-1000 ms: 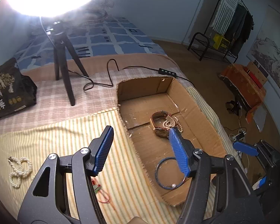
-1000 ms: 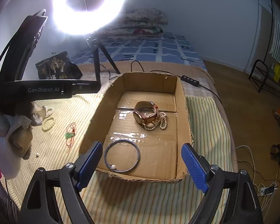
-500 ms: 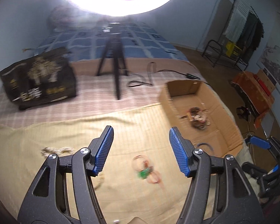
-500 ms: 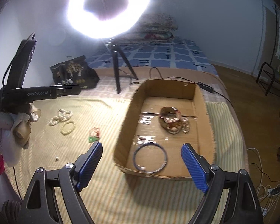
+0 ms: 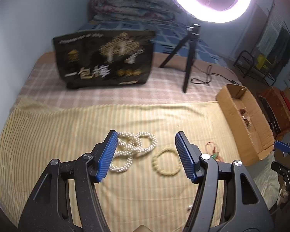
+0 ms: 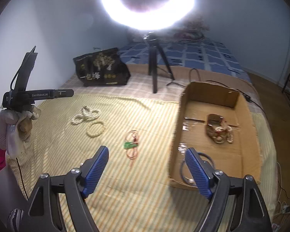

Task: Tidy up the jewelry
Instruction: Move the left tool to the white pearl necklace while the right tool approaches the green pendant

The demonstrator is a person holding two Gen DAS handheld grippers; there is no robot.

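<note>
Left wrist view: the left gripper (image 5: 146,154) hung open and empty over the striped cloth (image 5: 48,135), with the knotted pearl strand (image 5: 133,147) lying on the cloth between its fingers and a plain bead bracelet (image 5: 167,163) just right of that. A red cord with a green charm (image 5: 212,151) lay between the bracelet and the box (image 5: 261,148), though blur made its shape hard to read. The box sat at the cloth's right edge with a few pieces already in it.

Right wrist view: the right gripper (image 6: 145,172) was open with nothing between its fingers, its jaws having just narrowed a little. It hovered by the box's near left corner, the cord (image 6: 132,147) just ahead of it. Inside the box (image 6: 212,92) lay a watch tangled with beads (image 6: 218,130) and a blue bangle (image 6: 206,164), partly hidden behind the right finger. So roughly half the task looked done: three pieces remained on the cloth left of the box.

A black bag (image 6: 102,69) and the ring-light tripod (image 6: 154,65) stood behind the cloth, well clear. The box's raised wall is the only obstacle; each piece must be lifted over it.
</note>
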